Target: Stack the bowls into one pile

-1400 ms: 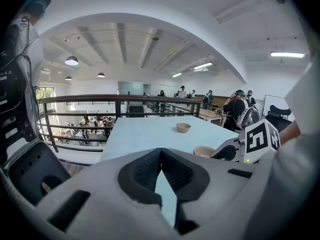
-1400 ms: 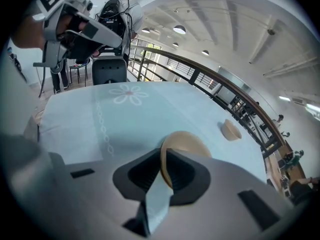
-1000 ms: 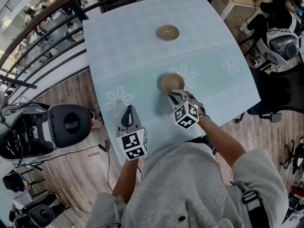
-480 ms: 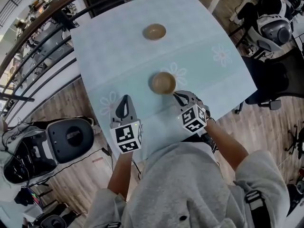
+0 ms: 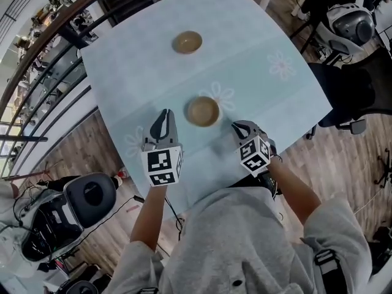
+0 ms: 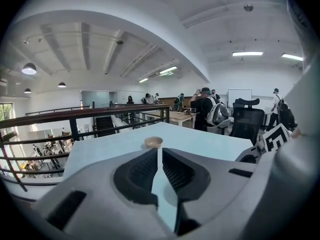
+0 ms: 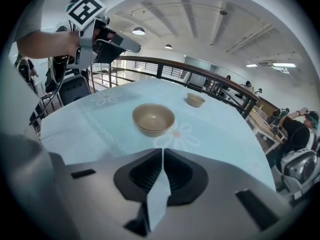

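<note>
Resting between left claw (image 5: 163, 115) and right claw (image 5: 236, 127) (both closed, empty): nearer bowl (image 5: 203, 111).

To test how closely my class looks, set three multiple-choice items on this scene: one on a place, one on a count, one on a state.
1. Where is the nearer bowl?
A. On the table, apart from the farther bowl
B. Nested inside another bowl
C. Held in the left gripper

2. How many bowls are on the table?
A. One
B. Two
C. Four

3. How do the jaws of the right gripper stand?
A. Wide open
B. Clamped on a bowl's rim
C. Shut, nothing between them

Answers:
1 A, bare table lies between the two bowls.
2 B, the head view shows only two.
3 C, the right gripper view shows the pads together and empty.
</note>
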Motion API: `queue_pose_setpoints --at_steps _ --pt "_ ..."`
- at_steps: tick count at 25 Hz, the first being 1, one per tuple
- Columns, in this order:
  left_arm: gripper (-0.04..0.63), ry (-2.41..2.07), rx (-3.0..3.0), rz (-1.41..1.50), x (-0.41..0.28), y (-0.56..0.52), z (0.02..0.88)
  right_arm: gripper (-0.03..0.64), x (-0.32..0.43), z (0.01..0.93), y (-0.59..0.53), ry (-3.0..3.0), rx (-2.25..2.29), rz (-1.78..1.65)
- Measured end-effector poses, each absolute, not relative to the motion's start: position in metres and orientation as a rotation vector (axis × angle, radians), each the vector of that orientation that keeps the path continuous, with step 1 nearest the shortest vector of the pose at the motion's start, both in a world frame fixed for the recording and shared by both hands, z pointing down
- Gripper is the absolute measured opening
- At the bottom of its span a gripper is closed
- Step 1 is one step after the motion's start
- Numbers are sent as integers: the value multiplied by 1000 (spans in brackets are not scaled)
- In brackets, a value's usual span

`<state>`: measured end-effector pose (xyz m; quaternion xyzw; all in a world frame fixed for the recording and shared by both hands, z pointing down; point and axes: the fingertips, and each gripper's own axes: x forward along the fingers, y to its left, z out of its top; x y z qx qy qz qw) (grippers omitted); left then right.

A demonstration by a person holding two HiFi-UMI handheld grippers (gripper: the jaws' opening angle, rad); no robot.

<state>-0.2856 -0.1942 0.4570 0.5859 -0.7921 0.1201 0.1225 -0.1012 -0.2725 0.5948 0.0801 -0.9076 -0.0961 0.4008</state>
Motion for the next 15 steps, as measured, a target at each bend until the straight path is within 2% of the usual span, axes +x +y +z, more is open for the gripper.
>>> queue_pose_setpoints --at_steps 15 --pt "20 -2192 1919 661 -317 -327 482 35 -92 642 -317 -2262 199 -42"
